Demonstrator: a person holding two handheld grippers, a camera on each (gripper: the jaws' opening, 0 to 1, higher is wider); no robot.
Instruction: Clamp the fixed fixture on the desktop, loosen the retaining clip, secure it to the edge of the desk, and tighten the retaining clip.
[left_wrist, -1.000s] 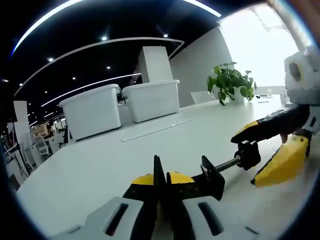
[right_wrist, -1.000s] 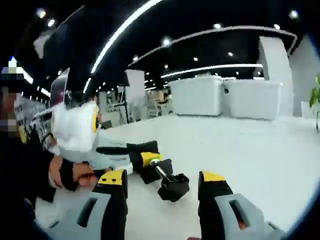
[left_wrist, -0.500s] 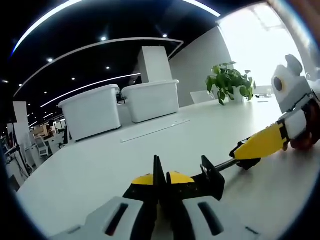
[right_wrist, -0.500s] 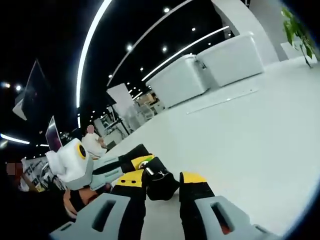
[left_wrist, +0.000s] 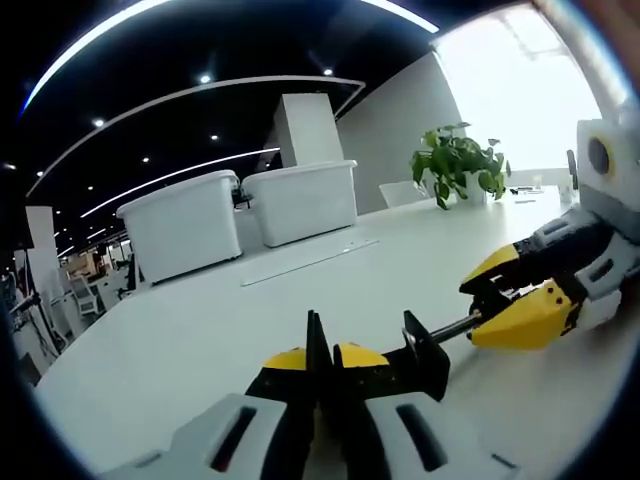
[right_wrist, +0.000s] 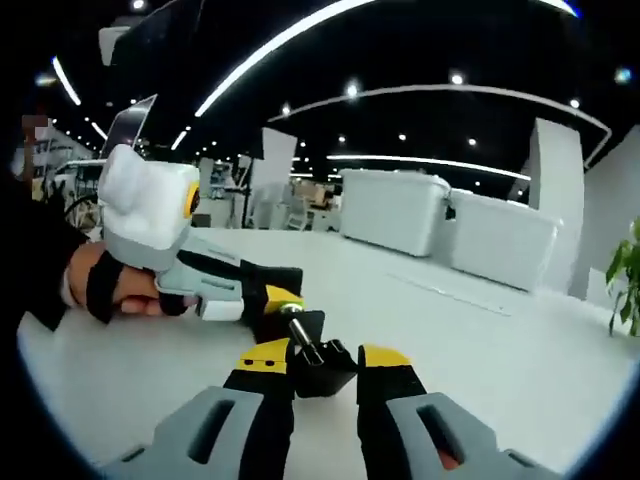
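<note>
Desk (left_wrist: 200, 330): you work on a smooth white top with a soft sheen.
Clamp (left_wrist: 425, 355): matt black body, looks like plastic.
Screw rod (left_wrist: 455, 327): bare shiny metal.
Left gripper (left_wrist: 320, 360): your jaws have matt black pads, yellow tips, grey plastic shells.
Bins (left_wrist: 300, 200): far, smooth white plastic.

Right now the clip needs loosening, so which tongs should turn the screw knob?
The right tongs: they are already closed on the black knob at the screw's end, while the left tongs hold the clamp body steady on the desk.
</note>
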